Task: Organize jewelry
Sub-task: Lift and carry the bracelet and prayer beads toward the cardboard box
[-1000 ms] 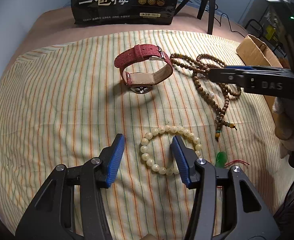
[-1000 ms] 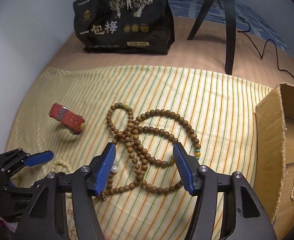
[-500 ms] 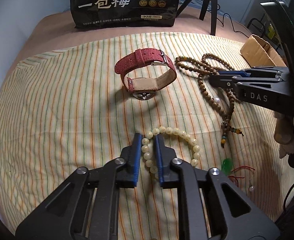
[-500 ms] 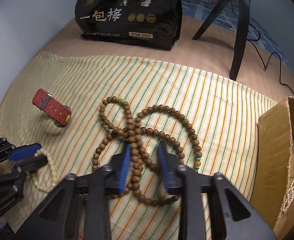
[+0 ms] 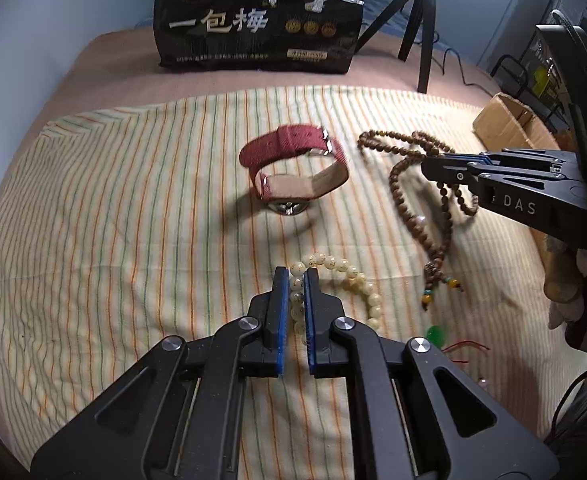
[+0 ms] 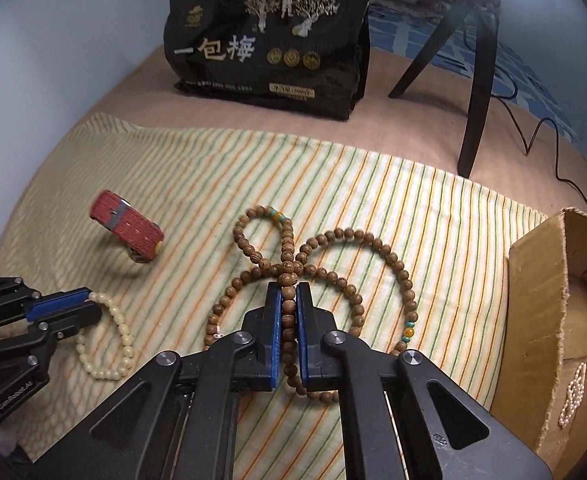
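My left gripper (image 5: 294, 276) is shut on the near left side of a cream bead bracelet (image 5: 359, 280) lying on the striped cloth (image 5: 113, 200); this grip also shows in the right wrist view (image 6: 89, 300). My right gripper (image 6: 288, 292) is shut on strands of a long brown wooden bead necklace (image 6: 333, 268), which lifts off the cloth in the left wrist view (image 5: 401, 188). A red fabric watch (image 5: 293, 168) stands on the cloth behind the bracelet, between the two grippers.
An open cardboard box (image 6: 553, 320) at the right edge holds a small pearl piece (image 6: 571, 394). A black snack bag (image 6: 269, 36) and a tripod (image 6: 477, 60) stand behind the cloth. A green pendant on red cord (image 5: 437, 334) lies near the necklace's tail.
Both grippers went from wide open to shut: the left closed on the cream bracelet, the right on the wooden necklace. The necklace has begun to shift and lift.
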